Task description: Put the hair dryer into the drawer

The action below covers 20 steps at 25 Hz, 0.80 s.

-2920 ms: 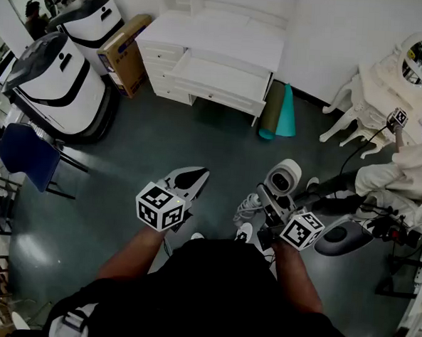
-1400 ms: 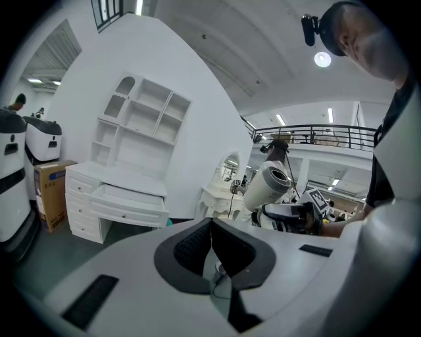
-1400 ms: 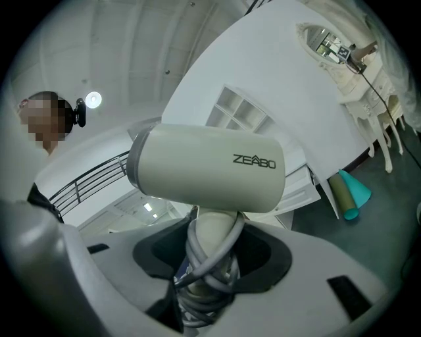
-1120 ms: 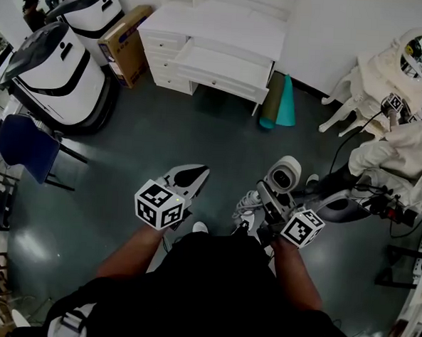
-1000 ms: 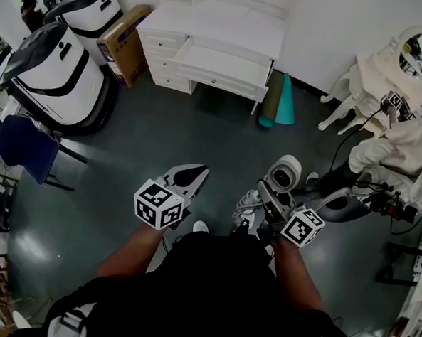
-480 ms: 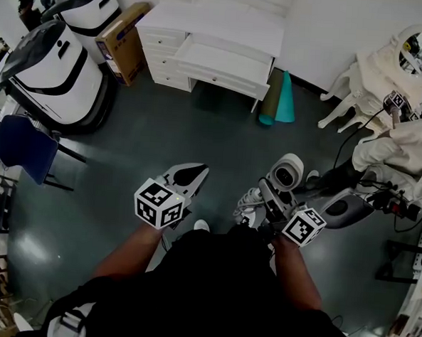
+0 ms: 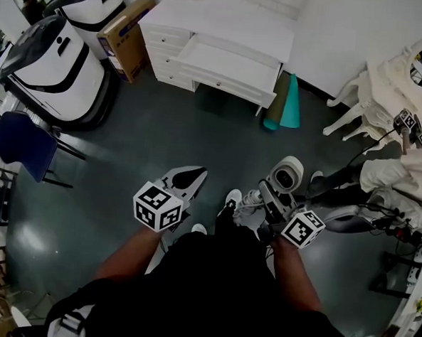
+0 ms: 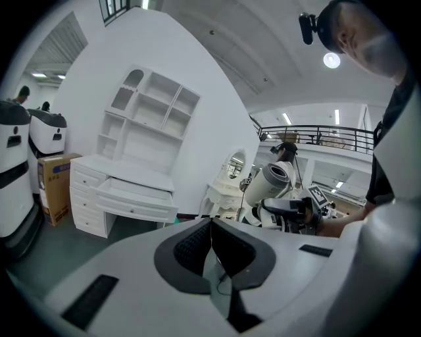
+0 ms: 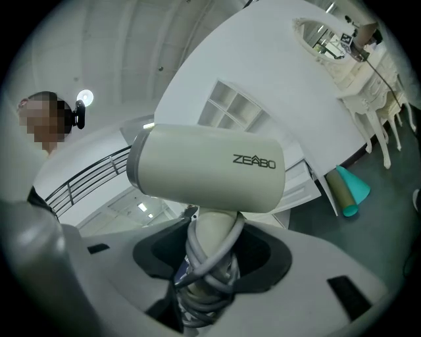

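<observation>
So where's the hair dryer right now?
The hair dryer is in the right hand-held gripper, right of centre in the head view, well short of the open drawer.

Even, cool indoor light. Head view: the dark floor [image 7: 199,135] shows pale glare at eight o'clock — corners darken. Both gripper views bulge fisheye-fashion; in the left one a ceiling lamp [image 8: 331,60] flares at one o'clock.

The person wears a black short-sleeved top [image 7: 210,292] and white shoes [image 7: 232,199]. The left gripper [image 7: 188,175] and right gripper [image 7: 267,202] have smooth pale-grey shells. Each carries a white cube [image 7: 157,206] printed with black square markers. The jaws are lined with black ribbed pads [image 8: 189,249], and dark rectangular slots [image 8: 92,299] mark the shell on either side of the pads.
</observation>
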{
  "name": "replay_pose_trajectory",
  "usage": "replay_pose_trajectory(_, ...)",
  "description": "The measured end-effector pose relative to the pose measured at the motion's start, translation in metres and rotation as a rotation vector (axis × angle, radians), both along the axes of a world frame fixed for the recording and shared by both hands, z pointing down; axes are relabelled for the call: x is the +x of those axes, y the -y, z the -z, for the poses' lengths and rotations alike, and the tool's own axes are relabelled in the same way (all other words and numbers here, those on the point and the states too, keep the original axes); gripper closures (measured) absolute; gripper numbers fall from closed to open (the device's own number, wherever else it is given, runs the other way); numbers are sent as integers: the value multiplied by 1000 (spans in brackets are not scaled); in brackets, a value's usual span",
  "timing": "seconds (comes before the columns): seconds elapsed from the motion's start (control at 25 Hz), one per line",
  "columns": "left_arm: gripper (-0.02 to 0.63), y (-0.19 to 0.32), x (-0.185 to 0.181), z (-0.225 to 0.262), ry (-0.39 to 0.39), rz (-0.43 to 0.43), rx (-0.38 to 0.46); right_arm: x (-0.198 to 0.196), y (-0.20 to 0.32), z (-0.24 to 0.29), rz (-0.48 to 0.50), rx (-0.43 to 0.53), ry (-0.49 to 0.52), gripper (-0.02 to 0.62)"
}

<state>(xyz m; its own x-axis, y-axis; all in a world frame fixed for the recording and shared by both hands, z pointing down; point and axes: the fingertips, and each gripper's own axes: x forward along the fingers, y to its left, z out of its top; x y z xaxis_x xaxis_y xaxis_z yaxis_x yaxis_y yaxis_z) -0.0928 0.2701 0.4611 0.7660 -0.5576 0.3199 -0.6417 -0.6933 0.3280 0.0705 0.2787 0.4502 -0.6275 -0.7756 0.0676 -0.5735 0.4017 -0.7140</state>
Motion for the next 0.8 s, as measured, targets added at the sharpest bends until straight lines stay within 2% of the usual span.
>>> replay_pose_trajectory(0.2, 595, 45, 1, -8, 24, 33, -20, -4, 60, -3, 47, 1, 14, 382)
replay_pose_trajectory(0.4, 595, 112, 15, 9, 26, 66, 13, 3, 127, 7, 90, 24, 24, 383)
replay_pose_trajectory(0.52, 595, 147, 29, 13, 34, 79, 17, 15, 163, 7, 105, 23, 26, 383)
replay_pose_trajectory(0.8, 595, 223, 80, -19, 117, 97, -53, 63, 249, -19, 145, 2, 33, 383)
